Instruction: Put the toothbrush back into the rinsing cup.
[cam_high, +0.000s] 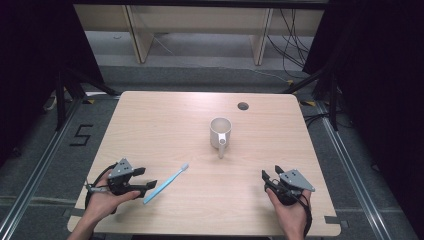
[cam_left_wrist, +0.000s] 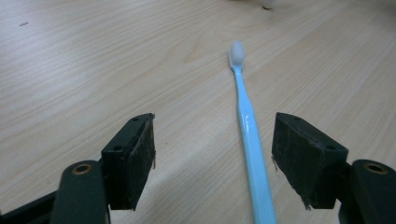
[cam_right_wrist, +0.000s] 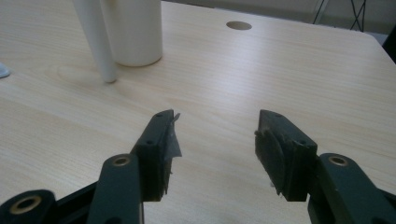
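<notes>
Left gripper (cam_left_wrist: 212, 154) open wide, toothbrush (cam_left_wrist: 250, 140) lying flat on table (cam_high: 165, 125) between jaws, nearer one pad, seemingly untouched. Centre handle, lower, close squarely. Right gripper (cam_right_wrist: 215, 140) open, empty, near mug (cam_high: 220, 132).

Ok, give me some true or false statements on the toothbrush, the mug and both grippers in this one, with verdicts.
1. The left gripper is open, with the toothbrush handle lying between its jaws. True.
2. The toothbrush stands inside the mug. False: it lies flat on the table, apart from the mug.
3. The right gripper is clamped on the mug's handle. False: it is open with nothing between its jaws, and the mug is well beyond them.
4. The mug stands upright. True.
5. The brush head points away from the left gripper. True.
</notes>
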